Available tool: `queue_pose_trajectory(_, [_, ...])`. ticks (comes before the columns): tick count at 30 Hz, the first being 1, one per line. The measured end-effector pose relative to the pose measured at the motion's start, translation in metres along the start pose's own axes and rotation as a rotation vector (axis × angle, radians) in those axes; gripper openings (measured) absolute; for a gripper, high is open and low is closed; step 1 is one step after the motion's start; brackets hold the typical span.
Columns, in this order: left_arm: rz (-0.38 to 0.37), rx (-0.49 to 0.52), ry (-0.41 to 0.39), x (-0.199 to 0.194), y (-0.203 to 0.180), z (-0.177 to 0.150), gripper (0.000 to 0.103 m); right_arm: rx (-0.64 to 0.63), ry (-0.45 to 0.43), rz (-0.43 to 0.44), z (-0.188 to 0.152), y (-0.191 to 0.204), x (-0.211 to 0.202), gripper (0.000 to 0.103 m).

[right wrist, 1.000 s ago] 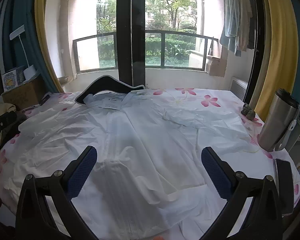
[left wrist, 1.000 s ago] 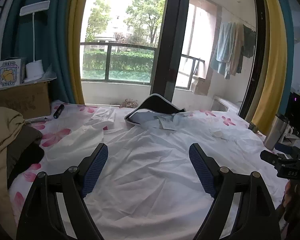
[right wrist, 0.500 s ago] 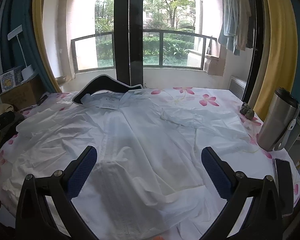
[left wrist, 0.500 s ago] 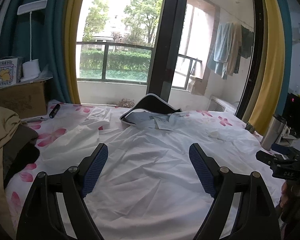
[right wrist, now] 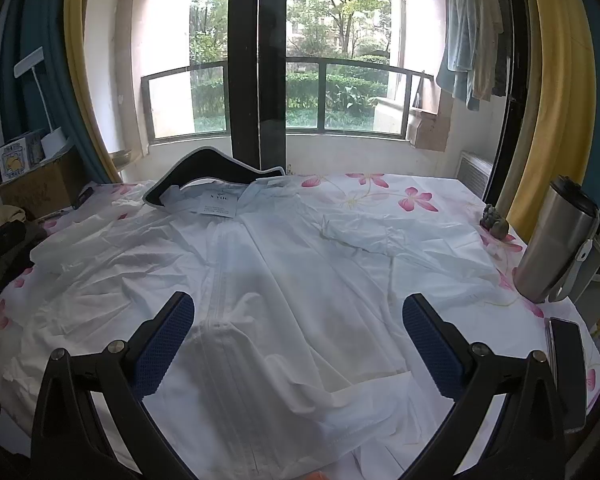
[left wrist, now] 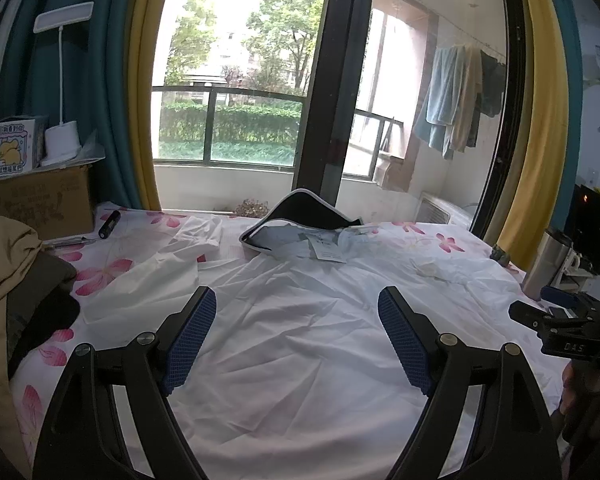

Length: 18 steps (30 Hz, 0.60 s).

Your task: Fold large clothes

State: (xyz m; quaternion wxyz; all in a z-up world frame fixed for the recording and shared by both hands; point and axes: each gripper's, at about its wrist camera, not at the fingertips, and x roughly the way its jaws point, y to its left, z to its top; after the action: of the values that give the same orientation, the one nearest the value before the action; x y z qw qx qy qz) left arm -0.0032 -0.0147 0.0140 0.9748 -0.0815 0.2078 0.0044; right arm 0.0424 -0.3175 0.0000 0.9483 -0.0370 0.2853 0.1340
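Observation:
A large white zip jacket (right wrist: 284,280) lies spread flat on a flower-printed sheet (right wrist: 380,196), its dark-lined hood (right wrist: 204,176) and paper tag toward the window. Both sleeves lie out to the sides. In the left wrist view the same jacket (left wrist: 300,328) fills the middle, hood (left wrist: 304,216) at the far end. My left gripper (left wrist: 296,340) hovers open above the jacket body, nothing between its blue pads. My right gripper (right wrist: 298,348) is open too, above the jacket's lower front near the zip.
A steel flask (right wrist: 556,240) stands at the right edge, a phone (right wrist: 564,368) lies near the right front corner. A cardboard box (left wrist: 40,204) with a lamp sits far left, and piled clothes (left wrist: 8,280) lie on the left. The window is behind.
Both cameras have pulled back and risen slightly, so the jacket looks a little farther away. Both grippers stay open and the jacket has not moved.

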Motion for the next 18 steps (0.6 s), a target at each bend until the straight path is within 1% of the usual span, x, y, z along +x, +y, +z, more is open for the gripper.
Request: queue_pose_trajectory(18, [-0.011,-0.012,0.003,0.0017,-0.0005,-0.0001,0.086,0.003,-0.001,-0.008,-0.0015,-0.0008,0.0008,0.103])
